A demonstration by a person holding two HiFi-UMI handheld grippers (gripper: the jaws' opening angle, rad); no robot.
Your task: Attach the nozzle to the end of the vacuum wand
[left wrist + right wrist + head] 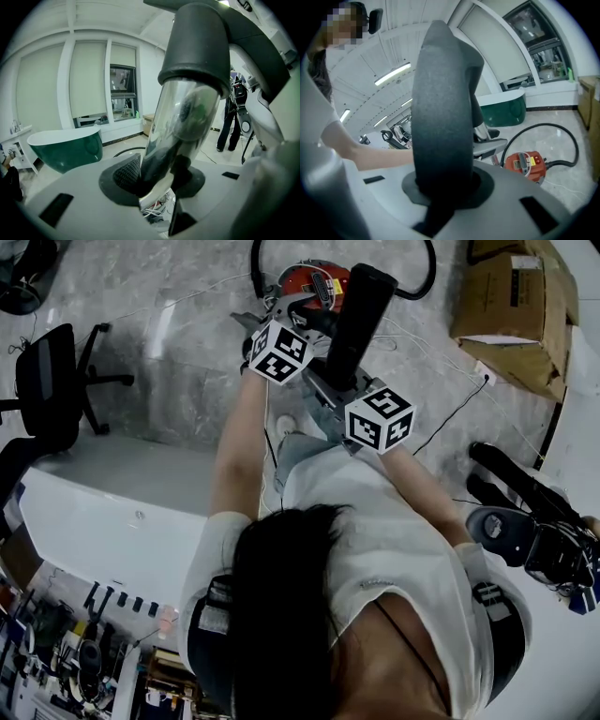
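My left gripper (157,187) is shut on the shiny chrome vacuum wand (180,126), which rises steeply from its pads. A dark grey nozzle collar (199,44) sits over the wand's upper end. My right gripper (445,187) is shut on the black nozzle (440,103), which fills the middle of the right gripper view. In the head view both grippers are close together, left gripper (298,336) and right gripper (342,390), with the black nozzle (359,320) slanting up between their marker cubes. The joint between wand and nozzle is hidden there.
The red vacuum canister (314,282) lies on the marble floor just beyond the grippers, its black hose (424,277) looping behind. Cardboard boxes (511,306) stand at the upper right, an office chair (52,381) at the left, a white tub (94,521) below it. A camera rig (525,531) is at the right.
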